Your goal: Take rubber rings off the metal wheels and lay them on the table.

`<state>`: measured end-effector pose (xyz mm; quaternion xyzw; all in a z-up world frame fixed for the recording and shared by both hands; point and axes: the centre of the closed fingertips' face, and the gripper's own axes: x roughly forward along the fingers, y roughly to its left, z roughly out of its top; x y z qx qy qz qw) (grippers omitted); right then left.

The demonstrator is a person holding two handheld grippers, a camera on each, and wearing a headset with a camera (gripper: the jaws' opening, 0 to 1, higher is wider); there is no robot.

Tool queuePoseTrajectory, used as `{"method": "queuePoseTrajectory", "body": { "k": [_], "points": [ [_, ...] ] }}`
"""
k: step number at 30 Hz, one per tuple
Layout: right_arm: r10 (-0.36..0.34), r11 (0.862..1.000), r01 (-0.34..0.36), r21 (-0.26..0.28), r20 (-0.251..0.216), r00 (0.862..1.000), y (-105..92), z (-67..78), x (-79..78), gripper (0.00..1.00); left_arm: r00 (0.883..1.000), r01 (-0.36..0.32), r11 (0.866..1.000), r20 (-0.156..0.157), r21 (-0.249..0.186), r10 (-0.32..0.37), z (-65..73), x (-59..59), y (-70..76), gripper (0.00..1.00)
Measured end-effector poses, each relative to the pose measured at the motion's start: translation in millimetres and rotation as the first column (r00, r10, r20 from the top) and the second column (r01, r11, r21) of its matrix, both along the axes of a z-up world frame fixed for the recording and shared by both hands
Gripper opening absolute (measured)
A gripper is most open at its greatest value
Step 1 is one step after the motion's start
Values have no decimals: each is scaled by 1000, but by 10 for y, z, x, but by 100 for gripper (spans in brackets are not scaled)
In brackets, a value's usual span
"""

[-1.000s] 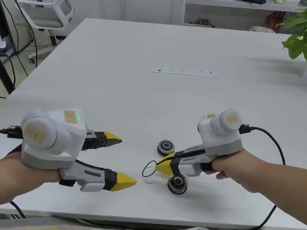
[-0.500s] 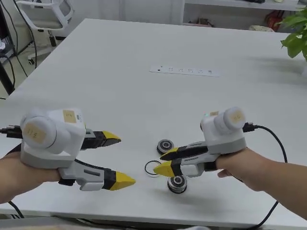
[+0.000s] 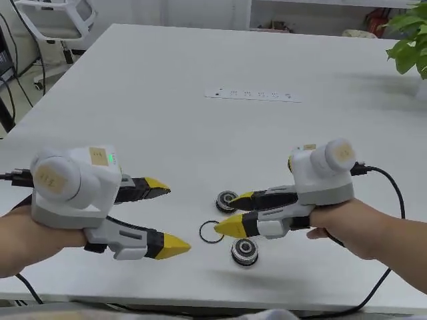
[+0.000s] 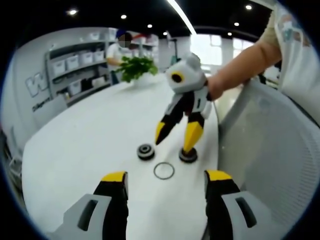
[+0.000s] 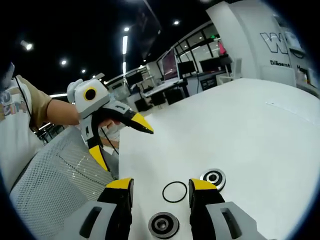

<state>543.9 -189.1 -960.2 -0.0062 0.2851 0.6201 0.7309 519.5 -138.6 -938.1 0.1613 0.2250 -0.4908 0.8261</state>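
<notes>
A thin black rubber ring lies flat on the white table, also seen as the ring and the ring. Two small metal wheels sit by it: one wheel beyond it, another wheel nearer me. My right gripper hovers open just above and right of the ring, holding nothing. My left gripper hangs open to the left of the ring, empty. In the right gripper view the wheels are the far wheel and the near wheel.
A white power strip lies farther back on the table. A green plant stands at the far right, an office chair beyond the far left corner. The table's front edge runs just below both grippers.
The right gripper let go of the rubber ring, opened and drew back slightly to the right. The ring now lies flat on the table. The left gripper stayed put.
</notes>
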Motion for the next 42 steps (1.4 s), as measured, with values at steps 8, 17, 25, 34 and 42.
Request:
{"method": "queuePoseTrajectory", "body": {
  "k": [8,17,25,34,42],
  "points": [
    [-16,1000,16,11,26,1000,-145,86,-5,48,1000,23,1000,9,3,-23,30,39,-107,62],
    [-6,1000,6,-1,57,998,-301,85,-73,48,998,55,998,12,3,-55,43,67,-256,61],
    [4,1000,-2,-22,62,998,-428,10,-135,46,997,83,997,5,7,-83,12,63,-383,59],
    [18,999,-15,-48,69,997,-516,-94,-203,41,992,123,992,-9,17,-123,-68,46,-531,55],
    [32,997,-26,-74,71,997,-588,-233,-258,35,989,144,989,-29,26,-143,-175,87,-609,54]
  ]
}}
